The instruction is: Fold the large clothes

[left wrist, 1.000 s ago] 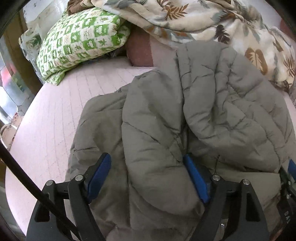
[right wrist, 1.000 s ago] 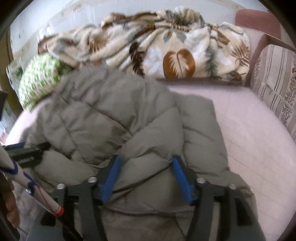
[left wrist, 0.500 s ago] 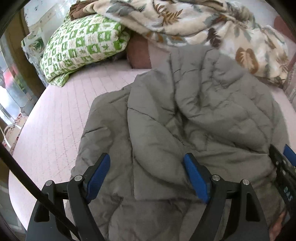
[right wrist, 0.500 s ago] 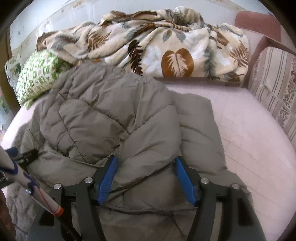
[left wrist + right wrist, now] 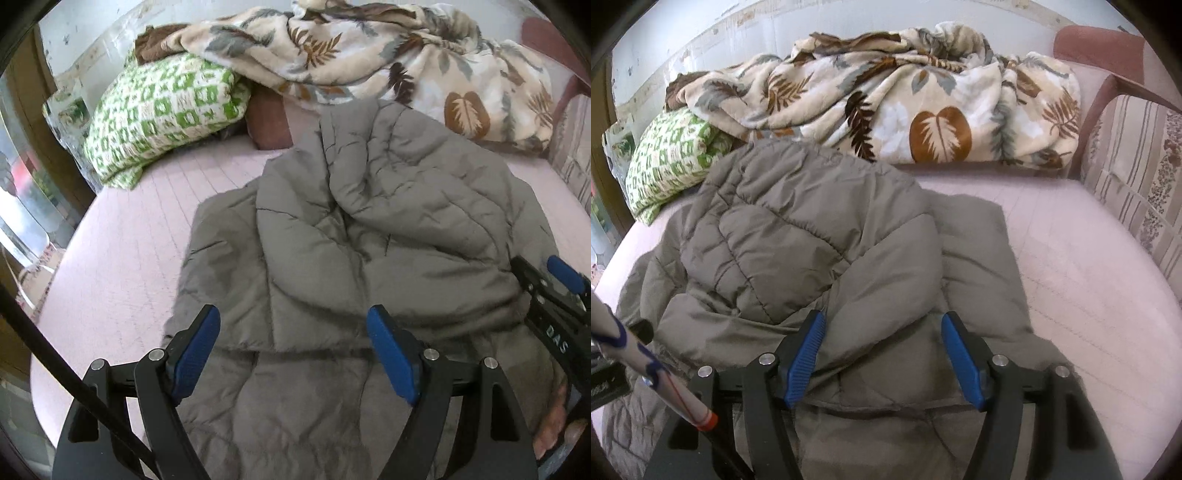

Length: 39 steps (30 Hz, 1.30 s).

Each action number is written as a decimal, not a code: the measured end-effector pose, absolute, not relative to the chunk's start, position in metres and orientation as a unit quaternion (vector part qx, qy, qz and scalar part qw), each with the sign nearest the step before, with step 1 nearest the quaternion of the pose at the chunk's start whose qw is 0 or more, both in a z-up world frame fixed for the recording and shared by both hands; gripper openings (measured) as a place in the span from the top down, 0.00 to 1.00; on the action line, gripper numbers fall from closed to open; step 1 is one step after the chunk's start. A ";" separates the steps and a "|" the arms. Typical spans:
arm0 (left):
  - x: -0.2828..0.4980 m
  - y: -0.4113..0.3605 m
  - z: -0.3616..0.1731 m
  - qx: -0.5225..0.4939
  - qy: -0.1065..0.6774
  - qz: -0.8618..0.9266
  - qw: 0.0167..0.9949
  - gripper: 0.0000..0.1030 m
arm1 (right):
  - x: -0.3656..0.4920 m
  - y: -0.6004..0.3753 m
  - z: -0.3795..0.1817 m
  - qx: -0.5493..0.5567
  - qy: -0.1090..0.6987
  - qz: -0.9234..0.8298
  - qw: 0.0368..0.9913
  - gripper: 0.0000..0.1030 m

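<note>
Left wrist view: one grey quilted jacket (image 5: pixel 369 229) lies crumpled on the pink bed (image 5: pixel 122 258), under and ahead of the left gripper (image 5: pixel 295 347). Its two blue pads stand spread above the fabric and pinch nothing. Behind are one green checked pillow (image 5: pixel 162 114) and one fluffy leaf-print blanket (image 5: pixel 388 62).

Right wrist view: the right gripper (image 5: pixel 882 358) is spread too, with a puffy fold of the jacket (image 5: pixel 798 240) rising between its ribbed pads; no pinch is visible.
</note>
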<state>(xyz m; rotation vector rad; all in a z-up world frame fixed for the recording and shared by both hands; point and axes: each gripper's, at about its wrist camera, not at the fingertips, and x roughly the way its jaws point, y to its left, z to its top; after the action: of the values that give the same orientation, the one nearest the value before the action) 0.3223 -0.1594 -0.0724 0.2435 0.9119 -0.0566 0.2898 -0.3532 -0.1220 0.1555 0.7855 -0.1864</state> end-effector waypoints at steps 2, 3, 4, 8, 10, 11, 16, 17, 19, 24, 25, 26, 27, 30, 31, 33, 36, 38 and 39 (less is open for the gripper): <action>0.313 -0.158 -0.068 0.123 0.433 -0.025 0.893 0.21 | 0.285 -0.351 -0.120 0.072 0.378 -0.093 0.918 0.32; 0.308 -0.157 -0.066 0.124 0.432 -0.025 0.893 0.21 | 0.282 -0.348 -0.118 0.068 0.376 -0.094 0.919 0.32; 0.304 -0.155 -0.065 0.124 0.432 -0.025 0.893 0.21 | 0.278 -0.346 -0.116 0.064 0.374 -0.096 0.920 0.32; 0.289 -0.149 -0.062 0.117 0.436 -0.026 0.892 0.21 | 0.263 -0.338 -0.108 0.052 0.363 -0.098 0.925 0.30; 0.282 -0.145 -0.062 0.117 0.437 -0.024 0.891 0.21 | 0.255 -0.334 -0.105 0.050 0.358 -0.098 0.927 0.28; 0.278 -0.143 -0.062 0.116 0.438 -0.022 0.891 0.21 | 0.253 -0.334 -0.104 0.050 0.358 -0.098 0.927 0.28; 0.257 -0.133 -0.059 0.116 0.439 -0.019 0.891 0.21 | 0.241 -0.330 -0.106 0.054 0.363 -0.105 0.924 0.28; 0.254 -0.132 -0.057 0.118 0.437 -0.018 0.892 0.21 | 0.239 -0.330 -0.106 0.057 0.365 -0.105 0.923 0.28; 0.245 -0.130 -0.056 0.123 0.432 -0.017 0.893 0.21 | 0.234 -0.330 -0.107 0.063 0.368 -0.104 0.922 0.28; 0.222 -0.125 -0.048 0.137 0.417 -0.017 0.898 0.21 | 0.219 -0.328 -0.108 0.061 0.375 -0.111 0.918 0.27; 0.217 -0.124 -0.046 0.138 0.413 -0.017 0.900 0.21 | 0.214 -0.328 -0.109 0.062 0.376 -0.113 0.918 0.27; 0.214 -0.123 -0.044 0.139 0.411 -0.018 0.901 0.21 | 0.211 -0.329 -0.109 0.064 0.377 -0.115 0.917 0.27; 0.209 -0.121 -0.042 0.139 0.408 -0.018 0.902 0.21 | 0.206 -0.329 -0.109 0.066 0.378 -0.116 0.916 0.27; 0.199 -0.116 -0.037 0.134 0.405 -0.019 0.904 0.21 | 0.192 -0.331 -0.109 0.076 0.379 -0.120 0.914 0.27; 0.196 -0.115 -0.036 0.132 0.405 -0.018 0.904 0.21 | 0.186 -0.332 -0.109 0.080 0.379 -0.122 0.914 0.27; 0.188 -0.111 -0.035 0.128 0.404 -0.019 0.905 0.21 | 0.177 -0.332 -0.110 0.085 0.380 -0.124 0.913 0.27; 0.177 -0.105 -0.034 0.126 0.401 -0.016 0.907 0.21 | 0.161 -0.331 -0.111 0.090 0.382 -0.126 0.911 0.27; 0.170 -0.099 -0.034 0.122 0.400 -0.015 0.908 0.21 | 0.151 -0.328 -0.113 0.089 0.384 -0.126 0.910 0.27; 0.167 -0.095 -0.034 0.119 0.401 -0.015 0.908 0.21 | 0.146 -0.326 -0.113 0.088 0.384 -0.126 0.910 0.27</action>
<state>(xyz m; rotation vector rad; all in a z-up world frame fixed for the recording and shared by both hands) 0.1673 -0.0945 -0.0341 0.2459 0.8277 -0.0315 0.1458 -0.3261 -0.1126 0.1822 0.7917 -0.2603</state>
